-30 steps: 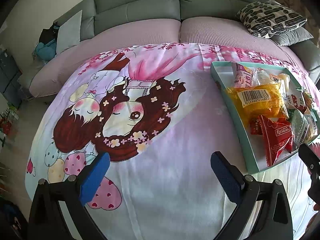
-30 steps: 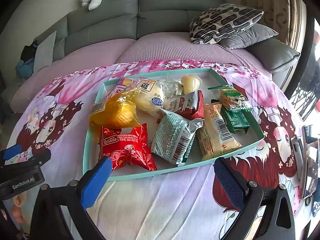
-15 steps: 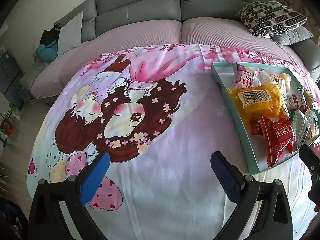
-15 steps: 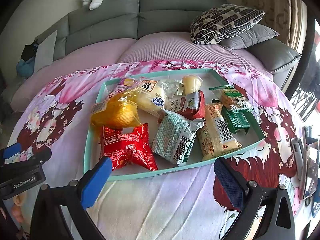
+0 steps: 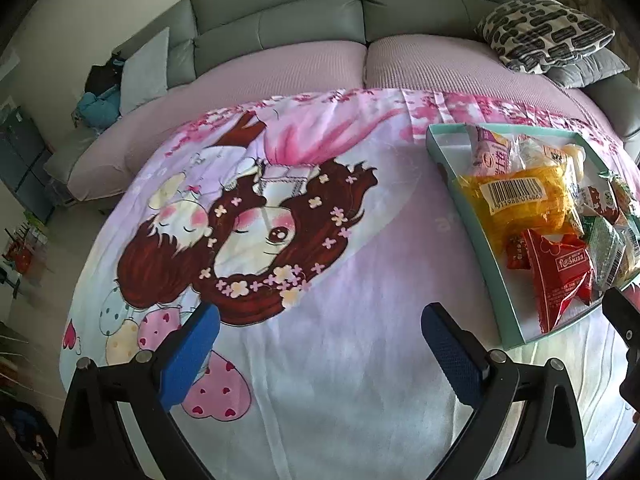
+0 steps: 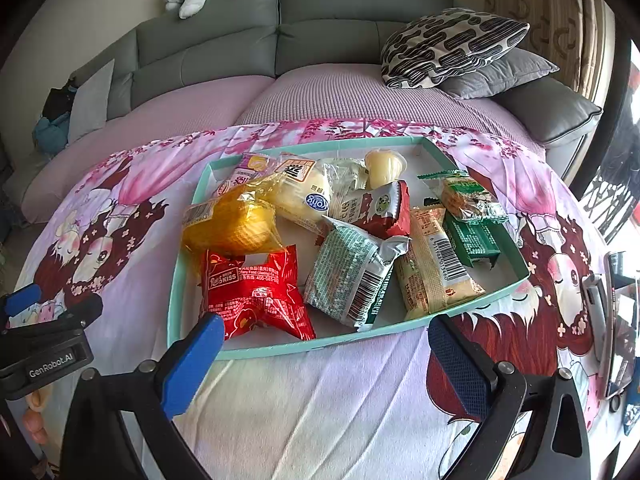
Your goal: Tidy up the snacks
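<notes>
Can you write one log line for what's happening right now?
left tongs: open, empty, over cartoon-print pink cloth | right tongs: open, empty, before shallow teal cardboard tray | shiny red snack packet: nearest, in tray

Two black handheld grippers with blue finger pads

Each gripper, left (image 5: 320,344) and right (image 6: 326,356), is built of black angled arms fastened with round silver screws; the blue pads (image 6: 456,364) are finely textured. White "GenRobot.AI" lettering is printed on the left gripper's black body.
</notes>
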A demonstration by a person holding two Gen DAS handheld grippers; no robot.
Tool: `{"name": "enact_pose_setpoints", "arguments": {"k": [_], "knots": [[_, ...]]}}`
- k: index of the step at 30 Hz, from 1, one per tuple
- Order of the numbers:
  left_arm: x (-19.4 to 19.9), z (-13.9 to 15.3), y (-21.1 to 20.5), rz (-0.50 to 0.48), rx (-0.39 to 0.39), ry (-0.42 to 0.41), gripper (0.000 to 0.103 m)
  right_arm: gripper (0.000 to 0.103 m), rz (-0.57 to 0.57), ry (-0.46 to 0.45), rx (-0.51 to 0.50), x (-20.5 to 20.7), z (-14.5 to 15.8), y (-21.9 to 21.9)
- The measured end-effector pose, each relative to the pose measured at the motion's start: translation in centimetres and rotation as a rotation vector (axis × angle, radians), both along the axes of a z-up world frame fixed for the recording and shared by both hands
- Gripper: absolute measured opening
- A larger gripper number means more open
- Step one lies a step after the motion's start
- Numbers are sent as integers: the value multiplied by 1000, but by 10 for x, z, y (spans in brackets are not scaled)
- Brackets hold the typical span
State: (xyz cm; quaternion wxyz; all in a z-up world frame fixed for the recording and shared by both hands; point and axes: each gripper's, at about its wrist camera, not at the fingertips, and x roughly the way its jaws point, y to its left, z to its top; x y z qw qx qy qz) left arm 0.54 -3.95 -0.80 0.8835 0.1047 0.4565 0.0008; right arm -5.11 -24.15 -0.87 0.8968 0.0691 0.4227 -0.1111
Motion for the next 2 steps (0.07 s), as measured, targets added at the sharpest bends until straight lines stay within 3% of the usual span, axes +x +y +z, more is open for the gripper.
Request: {"name": "enact_pose_setpoints", "arguments": {"k": [2], "knots": [[0, 2, 1, 0, -12, -6, 101, 103, 2, 0, -1, 0, 0, 3]]}}
